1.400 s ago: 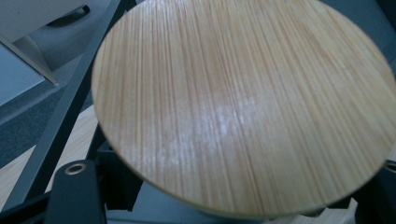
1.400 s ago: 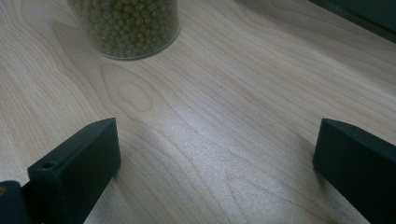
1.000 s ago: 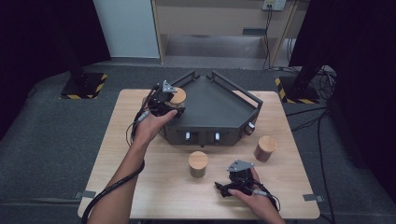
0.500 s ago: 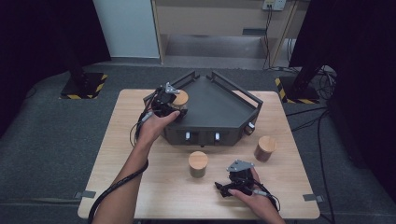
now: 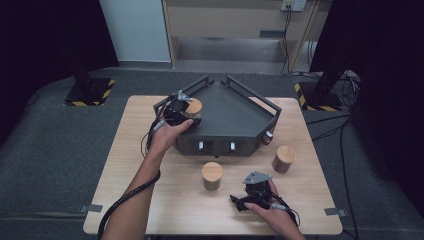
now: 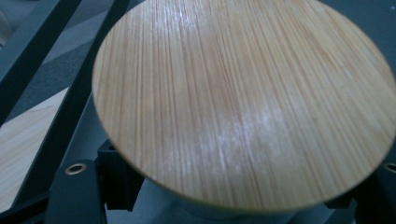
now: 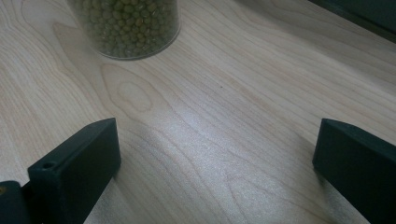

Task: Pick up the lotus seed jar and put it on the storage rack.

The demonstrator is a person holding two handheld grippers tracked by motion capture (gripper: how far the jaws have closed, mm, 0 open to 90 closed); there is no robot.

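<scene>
The person's left gripper point(image 5: 186, 114) is clamping a jar with a round wooden lid point(image 5: 193, 106), holding it over the left corner of the dark grey tray point(image 5: 235, 112) that is sitting at the far middle of the wooden table point(image 5: 135, 165). In the left gripper view the lid point(image 6: 243, 100) is looming right up against the camera, with the black jaws pressing against the jar's body just beneath it and the tray's rail point(image 6: 70, 93) running past on the left. The right gripper point(image 5: 239, 202) is resting low near the table's front edge, its jaws standing wide apart with nothing between them and bare wood showing in the gap. Ahead of it a second jar point(image 5: 212, 175), full of small green beans point(image 7: 128, 25), is standing upright on the table just in front of the tray. A third wooden-lidded jar point(image 5: 284, 159) is standing off to the right, near the tray's front right corner.
</scene>
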